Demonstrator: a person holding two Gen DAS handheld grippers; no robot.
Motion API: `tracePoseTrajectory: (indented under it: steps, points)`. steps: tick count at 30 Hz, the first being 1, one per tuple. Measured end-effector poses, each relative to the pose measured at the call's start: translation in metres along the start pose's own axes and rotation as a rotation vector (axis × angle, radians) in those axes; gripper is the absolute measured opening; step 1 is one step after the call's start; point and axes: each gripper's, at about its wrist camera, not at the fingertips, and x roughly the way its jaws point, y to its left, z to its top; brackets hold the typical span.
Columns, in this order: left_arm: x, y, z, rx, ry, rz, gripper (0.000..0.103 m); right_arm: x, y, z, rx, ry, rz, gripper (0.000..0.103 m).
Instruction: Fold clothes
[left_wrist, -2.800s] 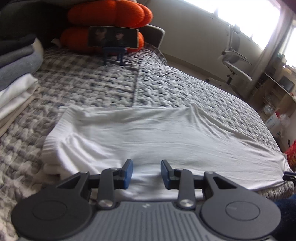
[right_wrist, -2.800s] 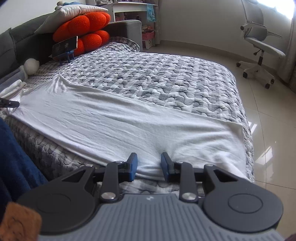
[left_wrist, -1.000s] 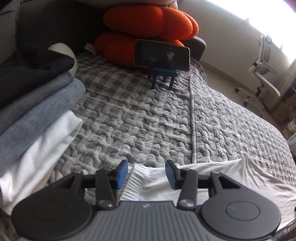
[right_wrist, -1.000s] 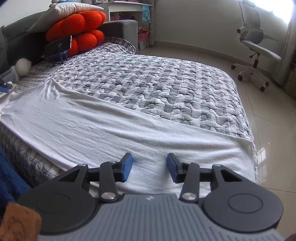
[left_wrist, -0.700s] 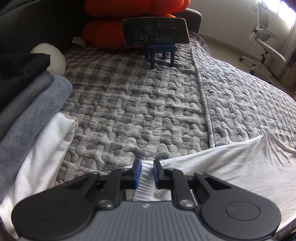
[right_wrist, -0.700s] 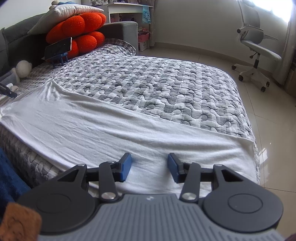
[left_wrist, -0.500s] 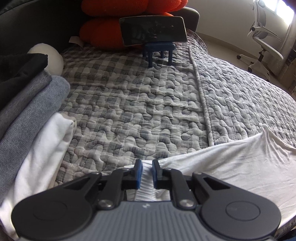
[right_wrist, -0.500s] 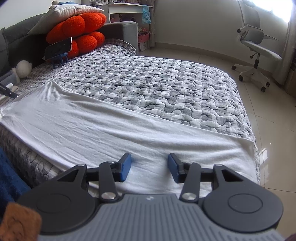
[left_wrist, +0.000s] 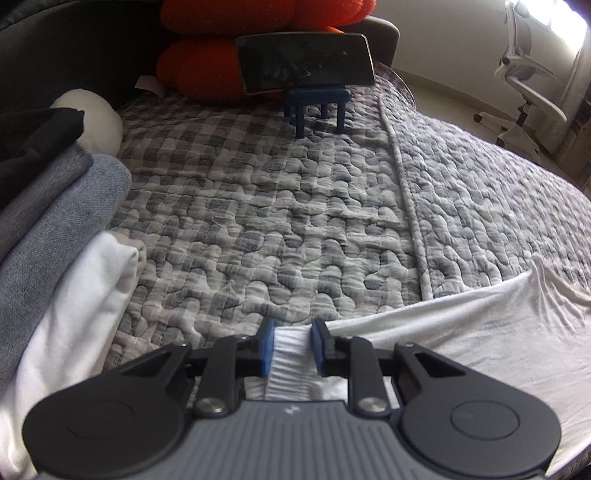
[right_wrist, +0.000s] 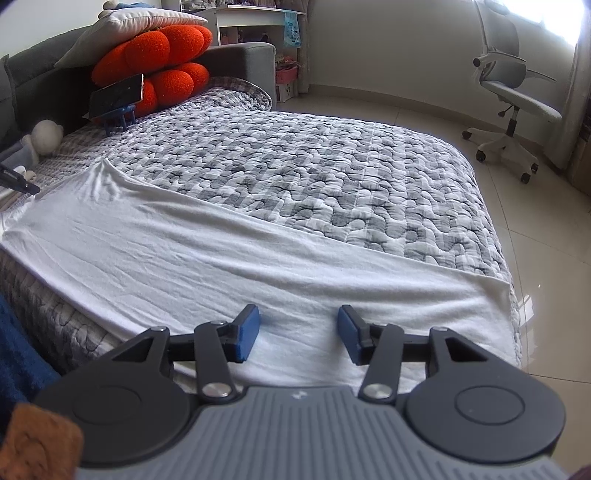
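Your white garment (right_wrist: 221, 258) lies spread in a long strip along the near edge of the bed (right_wrist: 314, 166), pulled out flat so it can be folded from the ends. You have one tool at each end, which suits a fold that brings one end over to the other.

Your left hand-held gripper (left_wrist: 292, 345) is at the left end, with the garment's ribbed band between its pads. Its jaws have just been opening a little and stand narrow. The band fills the gap from pad to pad, but I cannot tell whether the pads bite on it or only flank it. Check that before you lift.

Your right hand-held gripper (right_wrist: 298, 332) is spread wide over the right end, with plain cloth showing between the pads and nothing pinched. It looks placed to come down on that end, so this half of the grasp is not yet made.

The left view shows the ribbed band close up, and the stack (left_wrist: 55, 221) of folded clothes just to its left, likely where this piece will go. The right view shows neither. It gives you the whole strip instead: a peak of cloth on the far edge near the left end, long shallow wrinkles, and the right end lying at the bed's right edge above the floor. Only a dark tip of the left tool shows there.
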Motion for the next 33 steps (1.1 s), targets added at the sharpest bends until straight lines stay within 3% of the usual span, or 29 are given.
tracePoseTrajectory:
  steps: [13, 20, 24, 27, 33]
  points:
    - [-0.007, 0.043, -0.016, -0.254, -0.082, -0.051, 0.018, -0.001, 0.005, 0.009, 0.006, -0.047, 0.004, 0.052]
    - [0.001, 0.044, -0.021, -0.262, -0.076, -0.057, 0.019, 0.002, 0.004, 0.007, 0.012, -0.040, -0.008, 0.052]
    - [0.000, 0.038, -0.021, -0.218, -0.065, -0.052, 0.026, 0.004, 0.004, 0.007, 0.018, -0.037, -0.012, 0.052]
    - [-0.006, 0.043, -0.019, -0.250, -0.066, -0.077, 0.035, 0.006, 0.007, 0.007, 0.016, -0.037, -0.009, 0.052]
    - [-0.035, 0.053, -0.030, -0.304, -0.105, -0.078, 0.043, 0.004, 0.008, 0.007, 0.016, -0.040, -0.012, 0.052]
